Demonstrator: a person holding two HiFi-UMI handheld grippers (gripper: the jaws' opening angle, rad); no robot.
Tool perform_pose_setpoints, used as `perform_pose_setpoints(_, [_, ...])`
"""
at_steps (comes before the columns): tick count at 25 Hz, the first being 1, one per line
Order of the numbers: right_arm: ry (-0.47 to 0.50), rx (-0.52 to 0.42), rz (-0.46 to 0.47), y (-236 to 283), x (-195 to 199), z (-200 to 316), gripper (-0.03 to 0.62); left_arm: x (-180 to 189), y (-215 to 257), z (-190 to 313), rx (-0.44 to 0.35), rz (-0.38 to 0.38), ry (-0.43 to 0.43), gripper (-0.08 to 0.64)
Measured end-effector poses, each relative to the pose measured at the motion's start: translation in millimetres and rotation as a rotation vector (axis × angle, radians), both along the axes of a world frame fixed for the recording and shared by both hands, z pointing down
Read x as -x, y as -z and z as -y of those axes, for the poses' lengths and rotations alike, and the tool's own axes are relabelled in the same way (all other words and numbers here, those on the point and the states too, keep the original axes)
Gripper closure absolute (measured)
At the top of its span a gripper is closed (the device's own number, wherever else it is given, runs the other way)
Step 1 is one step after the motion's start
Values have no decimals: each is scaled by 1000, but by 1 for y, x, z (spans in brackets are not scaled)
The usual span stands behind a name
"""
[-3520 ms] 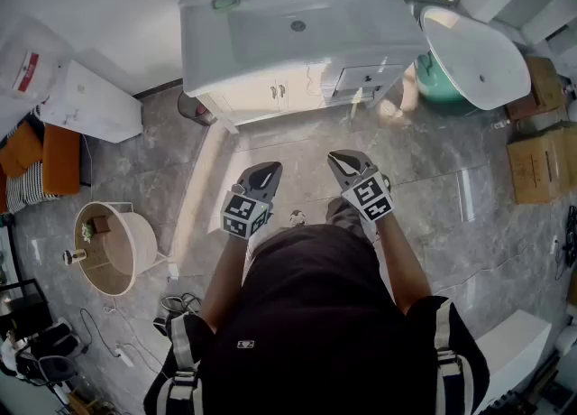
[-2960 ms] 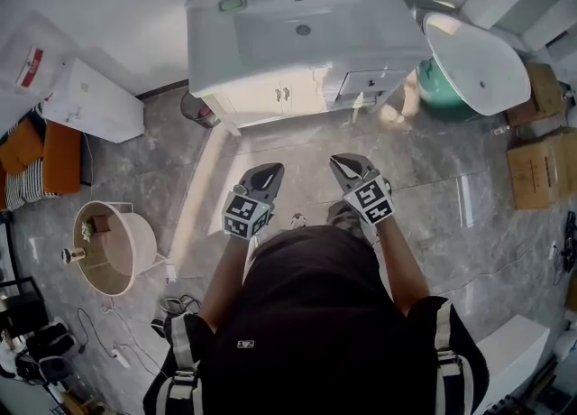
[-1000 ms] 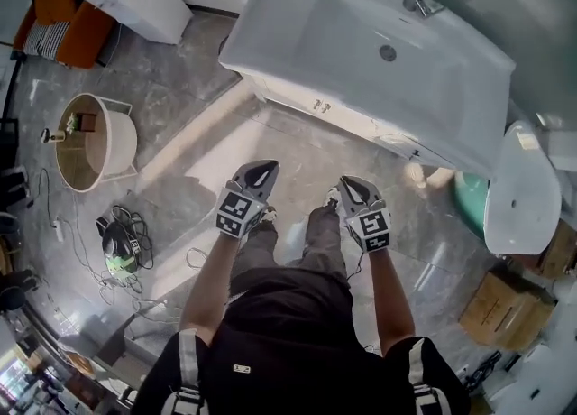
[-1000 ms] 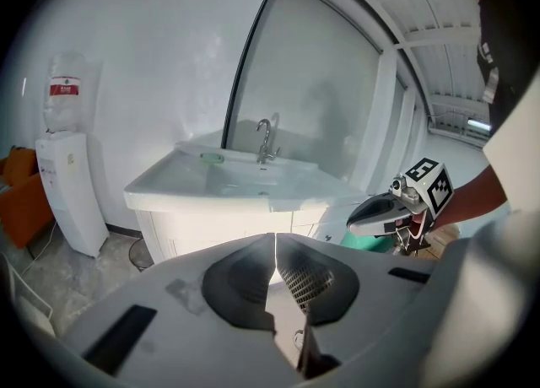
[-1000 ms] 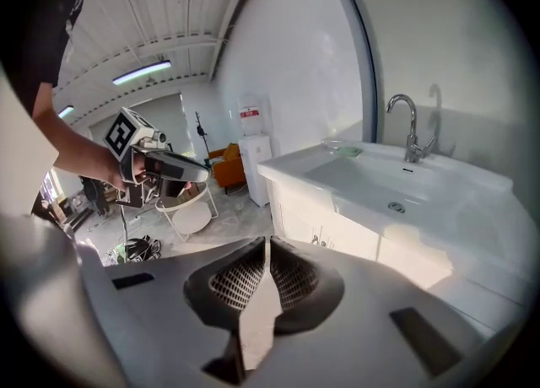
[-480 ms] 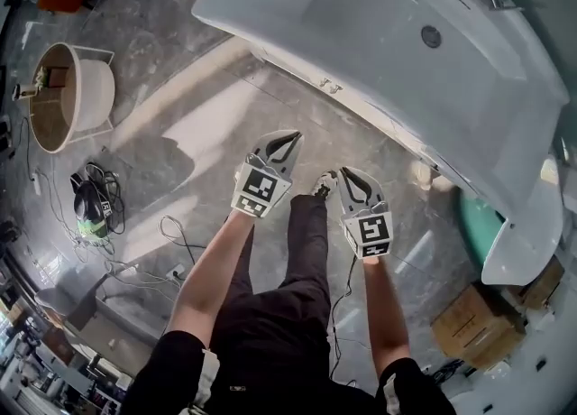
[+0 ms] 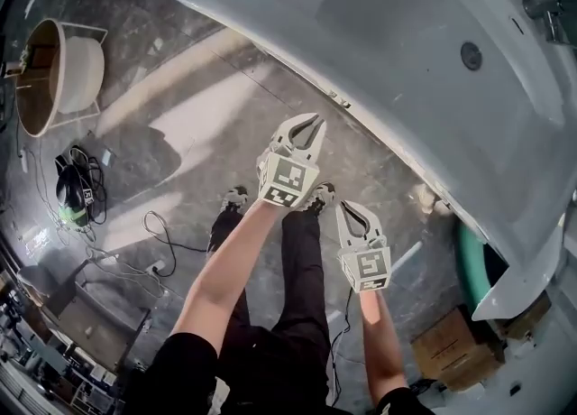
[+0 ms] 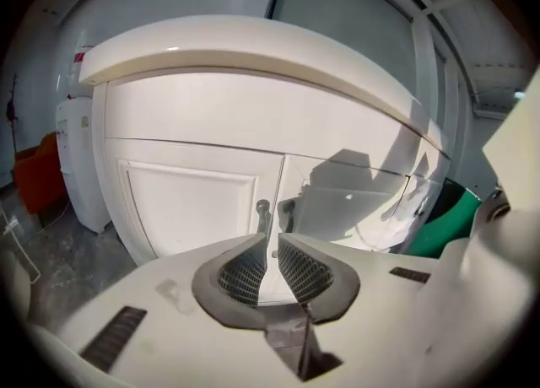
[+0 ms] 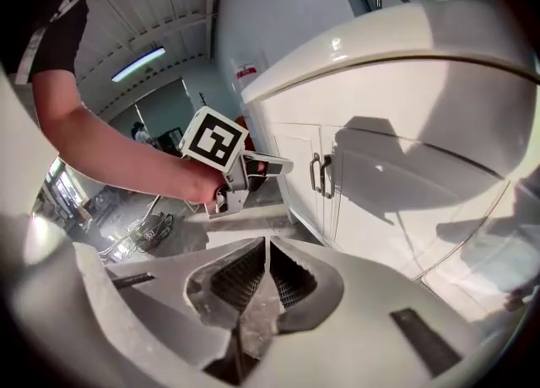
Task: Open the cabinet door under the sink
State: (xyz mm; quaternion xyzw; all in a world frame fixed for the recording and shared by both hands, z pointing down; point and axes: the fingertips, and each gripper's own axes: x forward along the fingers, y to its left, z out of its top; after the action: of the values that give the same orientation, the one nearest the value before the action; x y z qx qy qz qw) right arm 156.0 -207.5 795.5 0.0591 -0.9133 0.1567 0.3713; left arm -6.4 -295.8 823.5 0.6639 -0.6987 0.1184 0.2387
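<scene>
The white sink (image 7: 406, 52) tops a white cabinet with two doors, both closed. Its left door (image 8: 190, 209) and right door (image 8: 346, 209) meet at a pair of upright metal handles (image 8: 263, 212). In the head view the handles (image 7: 340, 99) peek out under the sink's rim. My left gripper (image 7: 313, 121) is held out toward them, a short way off, and its jaws (image 8: 272, 247) are shut on nothing. My right gripper (image 7: 345, 207) hangs lower and farther back, also shut and empty (image 9: 266, 247). Its view shows the handles (image 9: 319, 174) and the left gripper (image 9: 245, 171).
A round tub (image 7: 54, 70) on a stand and a tangle of cables (image 7: 77, 201) lie on the grey stone floor at the left. A green bucket (image 7: 469, 264) and a cardboard box (image 7: 451, 350) sit right of the cabinet. A white unit (image 8: 76, 158) stands left of it.
The person has stepped up to the sink, which now fills the upper right. My left gripper has reached forward toward the cabinet handles; the right one has dropped back behind it.
</scene>
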Motion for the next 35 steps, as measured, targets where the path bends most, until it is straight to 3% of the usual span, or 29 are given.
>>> perform_pose_setpoints(2, [12, 7, -16, -8, -6, 2, 518, 3, -16, 9, 18, 25, 19, 533])
perform_pose_setpoints(4, [29, 10, -39, -14, -13, 4, 518, 6, -29, 19, 35, 39, 48, 466])
perform_pose_setpoints(8, [40, 22, -74, -26, -27, 9, 518, 11, -44, 39, 38, 50, 90, 437])
perform_pose_setpoints(19, [78, 46, -89, -36, -25, -2, 518, 21, -49, 67, -12, 35, 112, 439])
perform_pose_setpoints(22, [86, 47, -83, -37, -21, -6, 518, 20, -46, 65, -18, 46, 105, 502])
perform_pose_setpoints(26, [89, 51, -89, -39, -19, -13, 518, 16, -47, 61, -10, 56, 85, 506])
perform_pose_setpoints(35, [98, 56, -90, -34, -9, -38, 518, 18, -47, 5, 17, 91, 137, 511])
